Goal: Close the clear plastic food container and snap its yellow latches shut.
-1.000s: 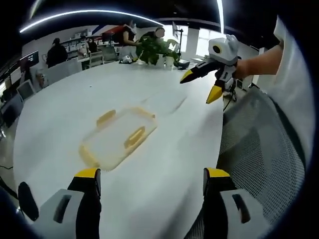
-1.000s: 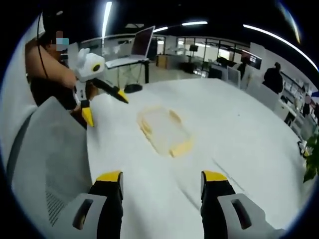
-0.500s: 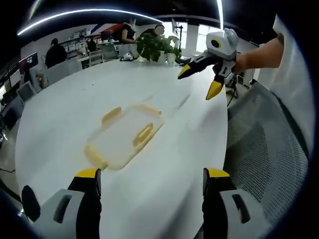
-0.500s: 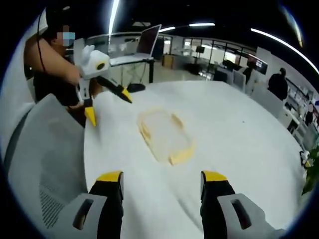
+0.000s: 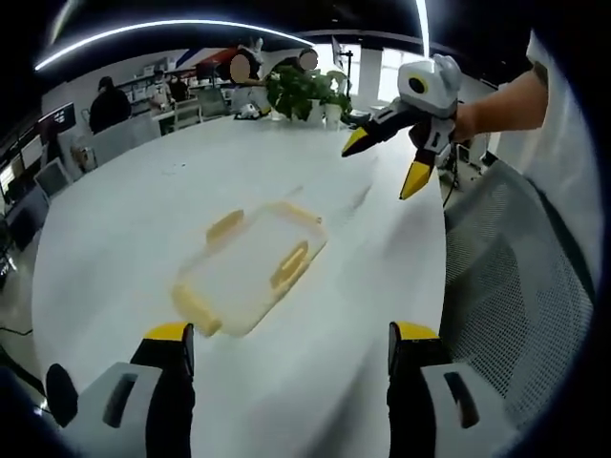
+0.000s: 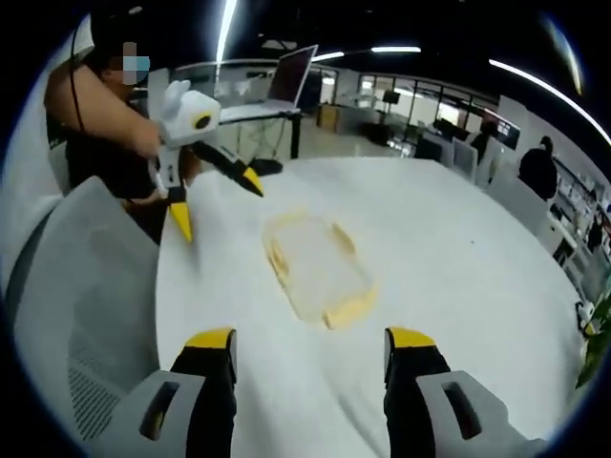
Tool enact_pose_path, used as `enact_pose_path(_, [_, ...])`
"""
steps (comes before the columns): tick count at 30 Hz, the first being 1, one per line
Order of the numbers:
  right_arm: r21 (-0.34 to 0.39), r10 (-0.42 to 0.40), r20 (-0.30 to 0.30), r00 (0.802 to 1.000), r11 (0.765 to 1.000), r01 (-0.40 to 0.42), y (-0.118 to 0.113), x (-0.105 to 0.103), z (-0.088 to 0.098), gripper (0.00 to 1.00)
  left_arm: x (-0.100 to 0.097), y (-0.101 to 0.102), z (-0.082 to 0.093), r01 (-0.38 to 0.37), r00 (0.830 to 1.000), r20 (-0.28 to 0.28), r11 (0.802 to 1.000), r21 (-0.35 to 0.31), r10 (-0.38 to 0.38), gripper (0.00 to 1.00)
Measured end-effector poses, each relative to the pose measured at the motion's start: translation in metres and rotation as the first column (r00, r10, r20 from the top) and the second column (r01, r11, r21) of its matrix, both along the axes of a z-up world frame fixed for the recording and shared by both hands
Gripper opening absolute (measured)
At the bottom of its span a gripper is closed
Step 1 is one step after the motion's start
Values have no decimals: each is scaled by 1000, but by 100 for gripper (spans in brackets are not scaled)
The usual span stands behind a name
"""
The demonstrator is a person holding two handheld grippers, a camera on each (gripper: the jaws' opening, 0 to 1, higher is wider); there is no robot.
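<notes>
Container (image 5: 250, 271) lay flat mid-desk (image 5: 143, 210), lid seemingly on, yellow latches (image 5: 289, 264) splayed. We judged it light, thin, slippery; press latch tabs, not walls. Left gripper (image 5: 286, 345) and right gripper (image 6: 310, 351) hovered well apart from it, jaws wide, empty.

Clear plastic food container (image 5: 250, 268), rectangular and shallow, flat on a white surface, left of centre in the left gripper view, lying on a diagonal from lower left to upper right. Yellow latches (image 5: 289, 264) along its edges, one on each side. Same container (image 6: 316, 268) at centre of the right gripper view, long axis running toward lower right, blurred.
</notes>
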State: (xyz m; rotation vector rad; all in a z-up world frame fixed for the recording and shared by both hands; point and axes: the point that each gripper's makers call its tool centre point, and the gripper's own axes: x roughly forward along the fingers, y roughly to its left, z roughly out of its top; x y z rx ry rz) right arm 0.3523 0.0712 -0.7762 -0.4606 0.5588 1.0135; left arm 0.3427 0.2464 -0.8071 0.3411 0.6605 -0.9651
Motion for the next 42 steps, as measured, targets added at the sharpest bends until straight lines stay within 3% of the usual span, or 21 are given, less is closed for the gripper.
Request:
enact_pose_path(16, [-23, 39, -3, 999, 999, -40, 10, 9, -7, 61, 14, 11, -6, 40, 999, 0, 997, 60, -40, 83])
enact_pose_path(32, [-33, 55, -12, 998, 998, -56, 16, 17, -17, 61, 17, 11, -6, 75, 997, -20, 994, 80, -74, 81])
enact_pose_path(42, [-61, 107, 6, 994, 992, -106, 18, 28, -17, 61, 22, 12, -10, 84, 996, -35, 992, 95, -81, 81])
